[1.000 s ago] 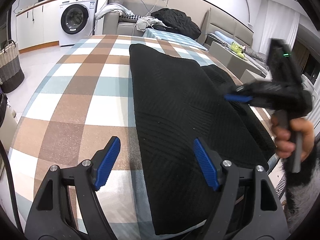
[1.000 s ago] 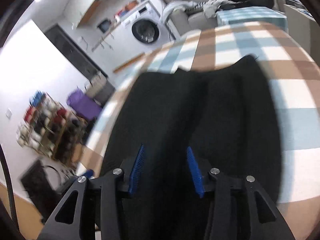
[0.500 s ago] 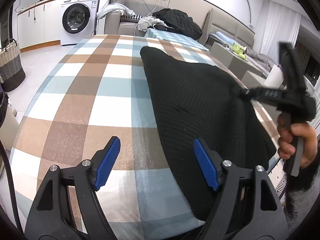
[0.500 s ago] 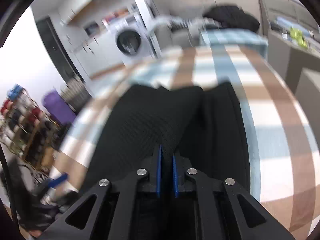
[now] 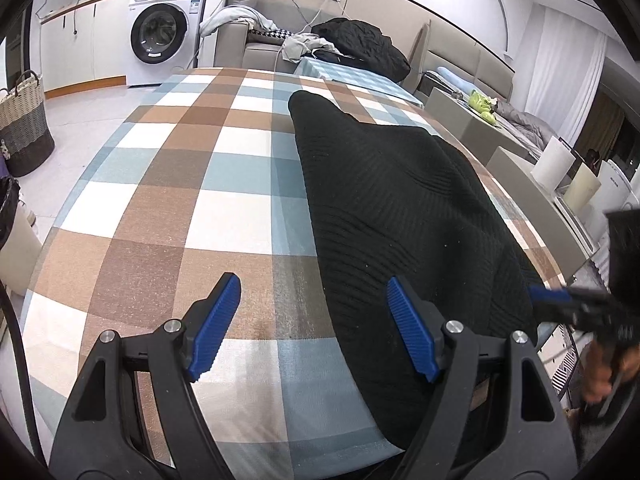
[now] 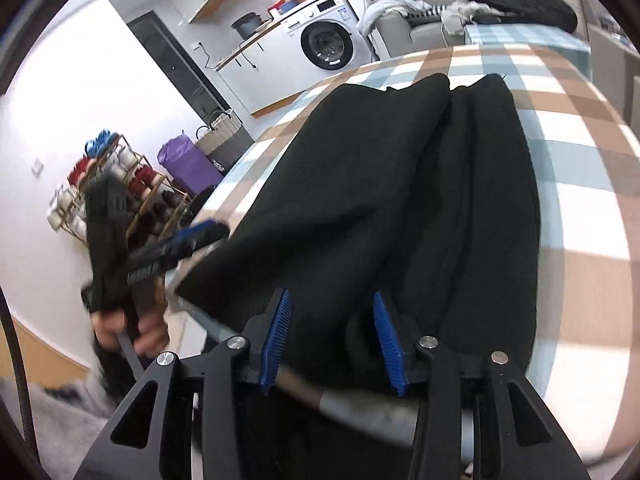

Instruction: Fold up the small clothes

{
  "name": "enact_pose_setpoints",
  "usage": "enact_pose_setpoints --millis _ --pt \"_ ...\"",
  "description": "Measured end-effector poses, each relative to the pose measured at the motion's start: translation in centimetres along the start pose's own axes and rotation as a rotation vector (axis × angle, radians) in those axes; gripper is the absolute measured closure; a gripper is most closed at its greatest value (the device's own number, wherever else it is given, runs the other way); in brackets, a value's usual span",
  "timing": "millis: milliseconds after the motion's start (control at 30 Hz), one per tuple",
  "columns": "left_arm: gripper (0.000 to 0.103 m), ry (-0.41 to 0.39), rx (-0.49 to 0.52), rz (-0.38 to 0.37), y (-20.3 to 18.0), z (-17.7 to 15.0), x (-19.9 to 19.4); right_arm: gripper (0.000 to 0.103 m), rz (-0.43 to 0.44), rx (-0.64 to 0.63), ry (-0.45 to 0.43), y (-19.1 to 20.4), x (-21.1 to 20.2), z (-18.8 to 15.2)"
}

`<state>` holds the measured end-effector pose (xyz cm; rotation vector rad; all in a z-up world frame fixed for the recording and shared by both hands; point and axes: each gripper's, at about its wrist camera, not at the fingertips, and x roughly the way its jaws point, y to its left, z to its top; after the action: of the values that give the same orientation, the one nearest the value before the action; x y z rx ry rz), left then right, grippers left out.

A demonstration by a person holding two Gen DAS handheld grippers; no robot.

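- We see a black ribbed knit garment [image 5: 400, 208] lying on the checked tablecloth [image 5: 192, 184], toward the table's right side as our left camera shows it.
- Its cloth is dark, with fine ridges and a few soft folds running lengthwise; in the right camera it shows as two long lobes side by side [image 6: 400, 184].
- Its long axis runs away from us, from the near table edge toward the far end; the far tip narrows to a rounded point, and the near end hangs over the edge.
- Our left gripper [image 5: 316, 328] stands spread wide above the tablecloth, beside the garment's left edge, nothing between its pads.
- Our right gripper [image 6: 332, 336] has just been opening; its pads stand apart over the garment's near end, not pressing it.
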<state>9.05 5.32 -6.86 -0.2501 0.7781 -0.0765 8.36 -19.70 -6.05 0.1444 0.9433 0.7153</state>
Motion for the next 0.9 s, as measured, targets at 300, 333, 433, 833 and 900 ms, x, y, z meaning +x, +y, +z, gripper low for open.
enact_pose_setpoints --millis 300,333,433,833,900 --pt "0.029 0.010 0.025 -0.024 -0.6 -1.6 -1.3 0.076 -0.025 -0.133 0.024 0.7 2.4 -1.3" --pt "0.029 0.007 0.034 -0.022 -0.7 -1.7 -1.4 0.085 -0.035 -0.151 0.022 0.7 2.7 -0.8" --pt "0.029 0.013 0.035 -0.016 -0.7 -2.1 -1.5 0.096 0.004 -0.176 -0.029 1.1 1.1 -0.1" --pt "0.029 0.039 0.077 -0.030 -1.7 -3.0 -1.4 0.086 -0.054 -0.118 0.052 -1.1 0.3 -0.5" --pt "0.029 0.041 0.099 -0.045 -2.3 -3.1 -1.5 0.083 -0.020 -0.102 0.029 -1.3 -0.1 -0.4"
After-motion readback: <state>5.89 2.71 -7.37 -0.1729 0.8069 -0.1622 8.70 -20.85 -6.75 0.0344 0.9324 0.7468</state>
